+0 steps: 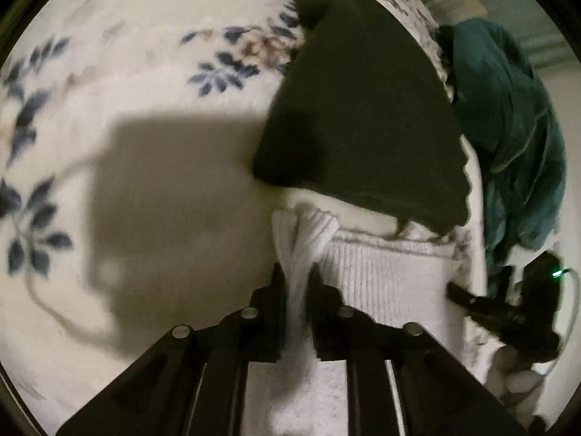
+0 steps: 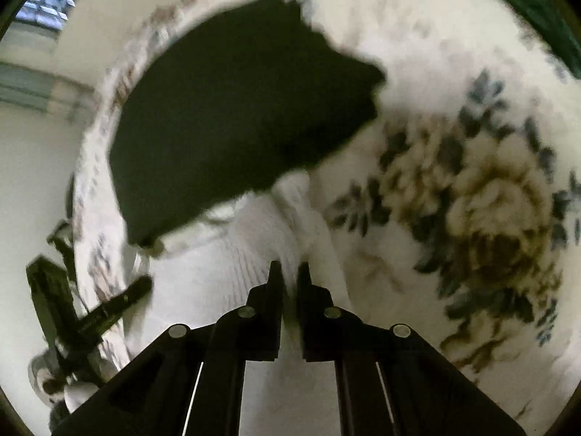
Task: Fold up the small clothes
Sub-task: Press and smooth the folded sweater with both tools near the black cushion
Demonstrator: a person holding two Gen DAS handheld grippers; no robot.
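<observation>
A small white ribbed garment (image 1: 385, 272) lies on a floral bed cover (image 1: 145, 54), partly under a dark garment (image 1: 363, 120). My left gripper (image 1: 297, 272) is shut on a bunched corner of the white garment. The right gripper shows at the right edge of the left wrist view (image 1: 508, 312). In the right wrist view my right gripper (image 2: 289, 272) is shut on the white garment's (image 2: 254, 247) other edge. The dark garment (image 2: 232, 127) lies just beyond it. The left gripper shows at the far left of this view (image 2: 90, 319).
A teal cloth (image 1: 515, 127) hangs over the bed's far edge at the right. The cover has a large brown flower print (image 2: 483, 210). A pale wall and window blinds (image 2: 51, 0) lie beyond the bed edge.
</observation>
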